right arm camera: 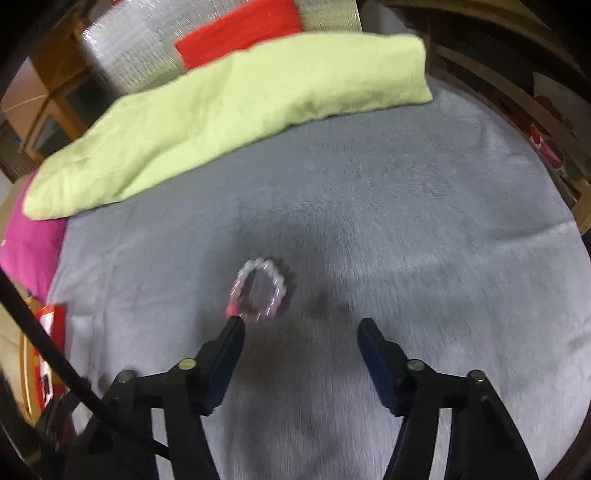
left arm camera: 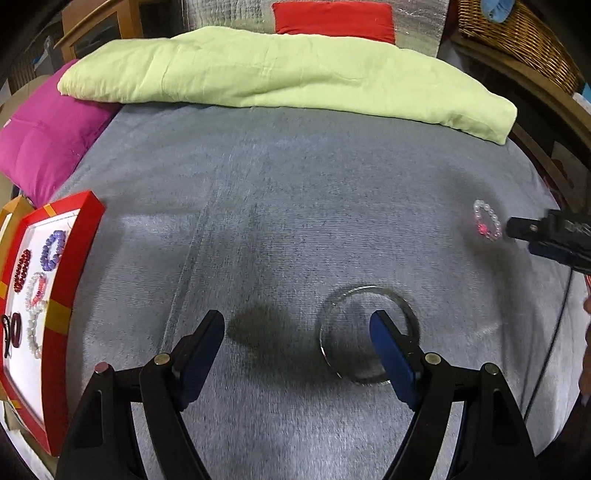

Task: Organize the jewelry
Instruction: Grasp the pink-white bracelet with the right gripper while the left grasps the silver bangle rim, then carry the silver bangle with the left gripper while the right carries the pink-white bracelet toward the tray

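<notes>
The left gripper (left arm camera: pixel 297 334) is hovering low over the grey bedspread (left arm camera: pixel 288 206) with its blue-padded fingers (left arm camera: pixel 389 354) standing wide apart and gripping nothing; its right finger is crossing in front of a clear bangle (left arm camera: pixel 369 334) that is lying flat on the cloth, and whether finger and bangle are touching is not clear. At the left edge a red-rimmed tray (left arm camera: pixel 88 236) is sitting with its white floor carrying several pieces already: a purple beaded bracelet (left arm camera: pixel 53 250), a dark red beaded one (left arm camera: pixel 22 269), a pink-and-white one (left arm camera: pixel 37 288), a string of white pearls (left arm camera: pixel 34 332) and dark bands (left arm camera: pixel 13 332) at the near end. Farther out to the right, a clear beaded bracelet with a pink bead (left arm camera: pixel 487 220) is resting on the bedspread, well apart from the tray, and the right gripper (right arm camera: pixel 299 326) is reaching toward it, likewise spread open and carrying nothing. In the right wrist view, which is blurred, that bracelet is lying just ahead of the left finger (right arm camera: pixel 231 341), its pink bead right at the tip; contact cannot be judged. Beyond, a magenta pillow (left arm camera: pixel 44 140) is lying at the left, a folded pale green blanket (left arm camera: pixel 280 74) is stretching across the far end, a red cushion (left arm camera: pixel 334 16) is showing behind it, and a wicker basket (left arm camera: pixel 517 33) is standing at the far right.
</notes>
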